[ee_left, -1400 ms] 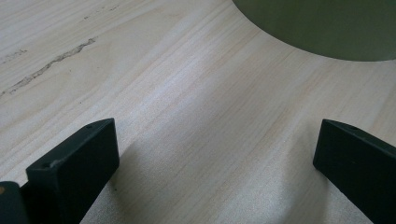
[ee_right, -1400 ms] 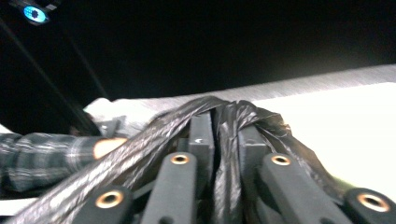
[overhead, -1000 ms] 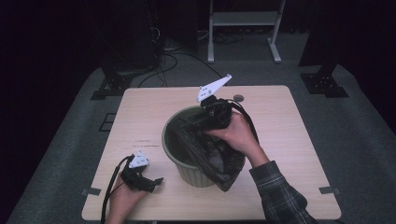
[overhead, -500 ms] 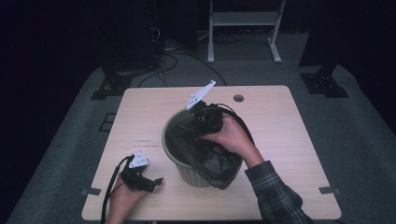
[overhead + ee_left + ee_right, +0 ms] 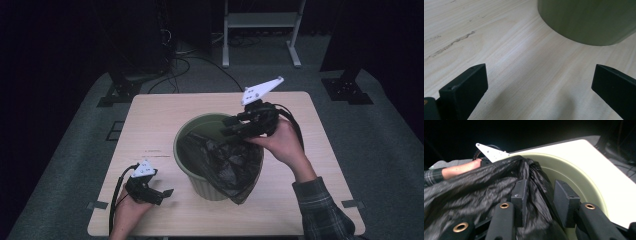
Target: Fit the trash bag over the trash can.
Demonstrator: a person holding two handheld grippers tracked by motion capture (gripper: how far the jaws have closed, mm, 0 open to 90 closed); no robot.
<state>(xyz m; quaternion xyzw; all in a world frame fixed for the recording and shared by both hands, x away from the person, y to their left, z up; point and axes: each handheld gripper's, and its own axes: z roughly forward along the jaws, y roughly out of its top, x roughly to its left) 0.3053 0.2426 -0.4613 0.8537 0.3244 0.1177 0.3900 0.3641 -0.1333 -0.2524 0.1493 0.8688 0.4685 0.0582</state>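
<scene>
A green bin [image 5: 210,185] stands upright near the middle of the table [image 5: 150,120]. A black bag [image 5: 225,162] lies crumpled inside it, bunched toward the person's right side; part of the bag hangs over the near right rim and down the outer wall. The far left of the bin's inside shows bare green wall.

The right gripper [image 5: 231,127] is held over the bin's far right rim, its jaws pointing left and down toward the bag. In the right gripper view a gathered fold of the bag [image 5: 534,185] runs up between the two jaws. The jaws have just been opening. The left pad lies against the fold, while a gap shows between the fold and the right pad, so the bag is between the jaws but no longer pinched. The bin's pale inner wall [image 5: 574,177] curves behind them.

The left gripper [image 5: 165,193] rests low on the table at the near left corner, just beside the bin but not touching it. In the left gripper view its jaws stand wide apart with bare wood [image 5: 529,75] between them and the bin's wall [image 5: 589,22] ahead. It holds nothing.

The person's right hand [image 5: 282,145] grips the right gripper's body; a plaid sleeve [image 5: 320,210] covers the forearm.
</scene>
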